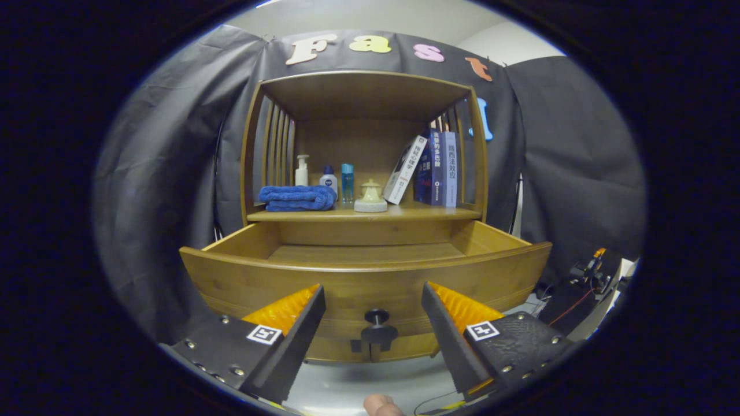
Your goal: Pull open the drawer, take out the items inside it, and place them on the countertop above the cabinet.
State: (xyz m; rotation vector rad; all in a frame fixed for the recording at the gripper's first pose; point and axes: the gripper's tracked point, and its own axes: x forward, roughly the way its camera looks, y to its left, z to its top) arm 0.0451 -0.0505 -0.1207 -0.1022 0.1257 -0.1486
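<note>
The wooden drawer (370, 271) stands pulled out toward me, its front panel just ahead of my fingers. Its dark round knob (377, 316) sits between my fingertips, a little beyond them and untouched. The visible part of the drawer floor (364, 252) is bare wood; the front panel hides the near part. My gripper (373, 294) is open, with nothing held. Above the drawer lies the countertop (428, 214) of the cabinet, carrying a folded blue towel (298, 197), three small bottles (328, 178), a cream lidded jar (370, 196) and several books (433, 169).
The cabinet's shelf frame (364, 86) roofs the countertop, with slatted sides. Black cloth (173, 162) hangs behind and on both sides. Cables and dark equipment (584, 277) sit low to the right of the drawer. A fingertip (381, 406) shows below my fingers.
</note>
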